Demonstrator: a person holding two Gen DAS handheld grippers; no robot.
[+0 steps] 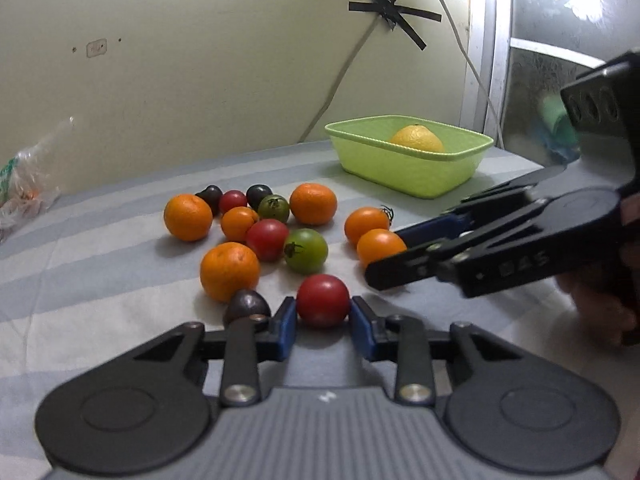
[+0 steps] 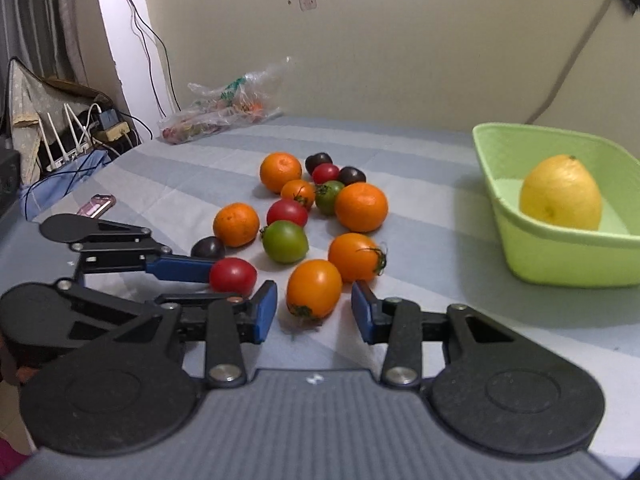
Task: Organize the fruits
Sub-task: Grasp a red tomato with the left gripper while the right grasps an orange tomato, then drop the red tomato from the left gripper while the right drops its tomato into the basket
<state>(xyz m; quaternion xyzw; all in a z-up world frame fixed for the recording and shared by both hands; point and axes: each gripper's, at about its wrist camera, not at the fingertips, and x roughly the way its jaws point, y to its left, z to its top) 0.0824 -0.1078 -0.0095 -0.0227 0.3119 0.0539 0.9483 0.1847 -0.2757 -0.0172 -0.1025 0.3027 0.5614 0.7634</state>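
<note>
Now left tongs (image 1: 323, 314) clamped on red tomato (image 1: 322, 300), right tongs (image 2: 314, 312) open astride orange tomato (image 2: 314, 289)

your left wrist view looks forward and down along its own fingers, low and close over the striped cloth (image 1: 100, 264), toward the wall. your right wrist view does likewise from further right. both share the fruit cluster (image 1: 276, 236) (image 2: 304, 208), the green basket (image 1: 408, 176) (image 2: 560, 256), and each other's gripper.
</note>
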